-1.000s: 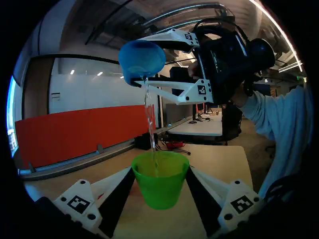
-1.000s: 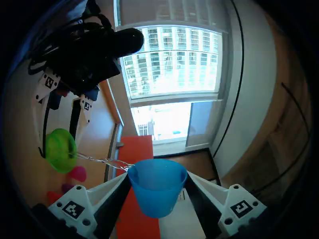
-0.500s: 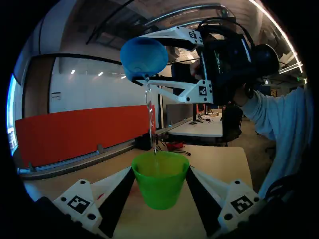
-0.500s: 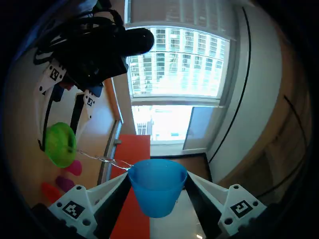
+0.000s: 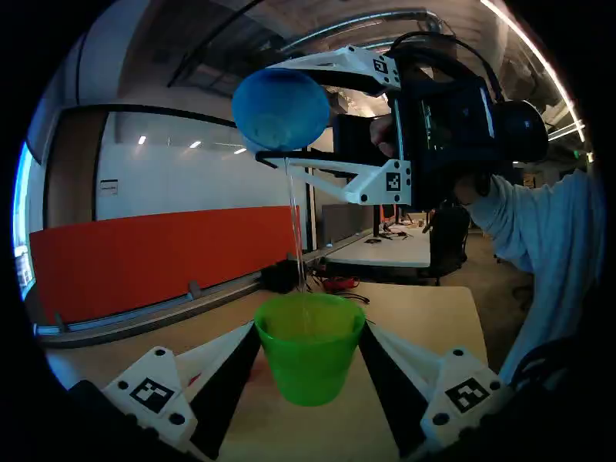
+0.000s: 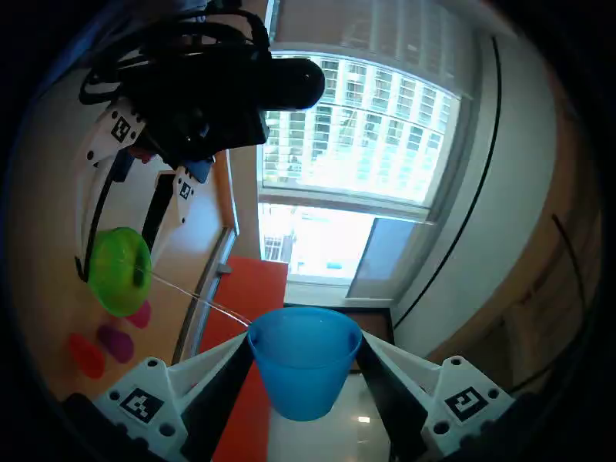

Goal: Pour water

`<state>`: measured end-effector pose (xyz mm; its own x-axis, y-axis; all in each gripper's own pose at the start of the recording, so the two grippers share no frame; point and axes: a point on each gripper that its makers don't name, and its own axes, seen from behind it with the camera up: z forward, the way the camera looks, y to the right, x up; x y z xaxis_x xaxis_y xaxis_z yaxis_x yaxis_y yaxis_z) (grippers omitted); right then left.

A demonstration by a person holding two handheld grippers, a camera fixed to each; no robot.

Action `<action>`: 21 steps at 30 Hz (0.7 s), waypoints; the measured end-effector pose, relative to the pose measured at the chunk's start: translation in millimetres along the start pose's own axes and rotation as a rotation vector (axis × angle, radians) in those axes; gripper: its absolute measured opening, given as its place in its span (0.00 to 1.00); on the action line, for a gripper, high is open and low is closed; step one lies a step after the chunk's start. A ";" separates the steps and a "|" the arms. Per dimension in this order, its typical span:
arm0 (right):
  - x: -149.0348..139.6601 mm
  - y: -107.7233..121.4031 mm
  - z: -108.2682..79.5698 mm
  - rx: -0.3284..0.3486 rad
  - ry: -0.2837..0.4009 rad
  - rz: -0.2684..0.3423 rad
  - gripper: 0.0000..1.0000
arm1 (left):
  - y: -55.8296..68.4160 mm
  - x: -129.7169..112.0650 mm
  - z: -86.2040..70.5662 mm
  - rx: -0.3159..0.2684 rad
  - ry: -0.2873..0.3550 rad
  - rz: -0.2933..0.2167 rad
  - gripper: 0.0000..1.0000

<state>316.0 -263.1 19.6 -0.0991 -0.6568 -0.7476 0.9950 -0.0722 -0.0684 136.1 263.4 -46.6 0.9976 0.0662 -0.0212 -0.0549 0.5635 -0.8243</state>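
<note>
Water point(image 5: 295, 231) (blue cup point(image 5: 281, 110) to green cup point(image 5: 309, 354))

No words or numbers can be read. Square black-and-white markers point(image 5: 152, 393) on the left gripper point(image 5: 309, 333), either side of the jaws, bear only patterns; a wall notice point(image 5: 108, 187) far left is illegible.

White fingers point(image 5: 199, 359) w/ black tag markers; blk housing point(image 5: 454, 131); pale sleeve point(image 5: 539, 231).

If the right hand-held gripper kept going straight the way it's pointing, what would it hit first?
Nothing close, it seems: the right hand-held gripper, shut on the blue cup, points at the bright window, apparently far off. The green cup lies off to one side.
</note>
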 end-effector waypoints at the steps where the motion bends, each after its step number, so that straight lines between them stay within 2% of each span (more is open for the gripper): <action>1: 0.9 -0.3 0.1 0.001 0.001 -0.005 0.91 | -0.3 -0.1 -0.1 0.001 0.000 0.000 0.86; 12: 7.5 -3.2 1.0 0.004 0.013 -0.039 0.91 | -3.9 0.2 -1.0 0.006 0.007 -0.008 0.86; 18: 6.3 -3.8 1.0 0.004 0.017 -0.002 0.91 | -5.8 0.4 -2.3 0.012 0.009 -0.010 0.86; 21: 3.5 -2.2 0.8 0.002 0.017 0.043 0.91 | -6.0 0.2 -3.1 0.015 0.008 -0.010 0.86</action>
<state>313.4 -265.8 17.6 -0.0560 -0.6464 -0.7609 0.9984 -0.0454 -0.0349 136.8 257.4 -43.4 0.9984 0.0538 -0.0179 -0.0457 0.5761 -0.8161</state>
